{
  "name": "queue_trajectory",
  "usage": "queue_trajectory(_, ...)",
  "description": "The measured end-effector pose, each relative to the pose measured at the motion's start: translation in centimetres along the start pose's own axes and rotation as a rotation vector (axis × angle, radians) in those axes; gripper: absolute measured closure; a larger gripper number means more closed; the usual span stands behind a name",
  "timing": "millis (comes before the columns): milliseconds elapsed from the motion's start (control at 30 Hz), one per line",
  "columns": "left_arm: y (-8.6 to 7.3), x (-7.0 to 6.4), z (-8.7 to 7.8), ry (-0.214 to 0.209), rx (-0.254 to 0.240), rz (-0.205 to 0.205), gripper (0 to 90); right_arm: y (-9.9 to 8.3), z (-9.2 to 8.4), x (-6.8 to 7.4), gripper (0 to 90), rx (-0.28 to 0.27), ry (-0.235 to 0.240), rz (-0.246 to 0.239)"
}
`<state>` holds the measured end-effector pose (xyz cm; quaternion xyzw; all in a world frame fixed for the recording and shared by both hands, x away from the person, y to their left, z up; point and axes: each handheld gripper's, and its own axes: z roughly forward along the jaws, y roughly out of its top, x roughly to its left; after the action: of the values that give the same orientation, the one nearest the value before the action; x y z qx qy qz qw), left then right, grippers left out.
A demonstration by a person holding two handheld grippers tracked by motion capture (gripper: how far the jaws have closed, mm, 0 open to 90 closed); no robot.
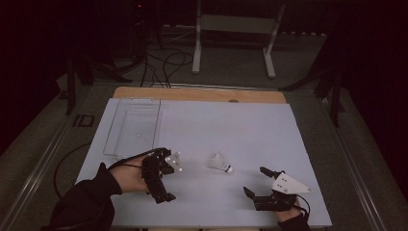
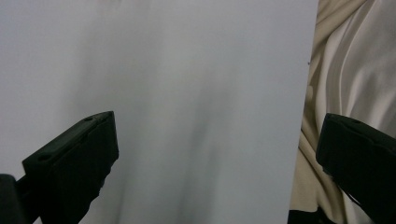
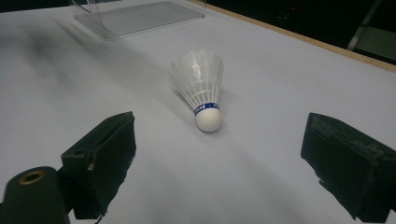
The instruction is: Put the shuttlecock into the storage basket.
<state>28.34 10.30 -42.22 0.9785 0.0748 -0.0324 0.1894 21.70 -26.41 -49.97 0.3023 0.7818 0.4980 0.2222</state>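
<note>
A white feather shuttlecock (image 1: 220, 163) with a blue band lies on its side on the white table (image 1: 231, 130), near the middle front. In the right gripper view the shuttlecock (image 3: 201, 91) points its cork toward the camera, a short way beyond the jaws. My right gripper (image 1: 256, 181) sits at the front right, aimed left at it. It is open (image 3: 219, 158) with nothing between the jaws. My left gripper (image 1: 161, 187) is held at the front left, left of the shuttlecock. It is open (image 2: 217, 154) over bare table (image 2: 187, 93), facing the near edge.
A clear plastic tray (image 1: 132, 127) lies at the back left of the table, and the tray (image 3: 135, 16) also sits far behind the shuttlecock. Cream clothing (image 2: 350, 70) shows past the table's near edge. Stands and cables (image 1: 163, 62) are on the floor behind.
</note>
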Motion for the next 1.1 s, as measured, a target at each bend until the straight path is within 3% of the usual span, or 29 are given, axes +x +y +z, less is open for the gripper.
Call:
queue_trajectory(400, 2.7, 0.3, 0.8, -0.049, -0.006, 0.058, 0.0, 0.0, -0.1, 0.0, 10.3, -0.003, 0.001, -0.002)
queue_trajectory(733, 5.1, 0.1, 1.4, -0.021, -0.043, 0.119, 0.1, 0.0, -0.1, 0.0, 10.3, -0.003, 0.001, -0.005)
queue_trajectory(1100, 6.7, 0.8, 2.6, -0.03, -0.059, 0.119, 0.1, 0.0, -0.1, 0.0, 10.3, -0.003, 0.005, -0.005)
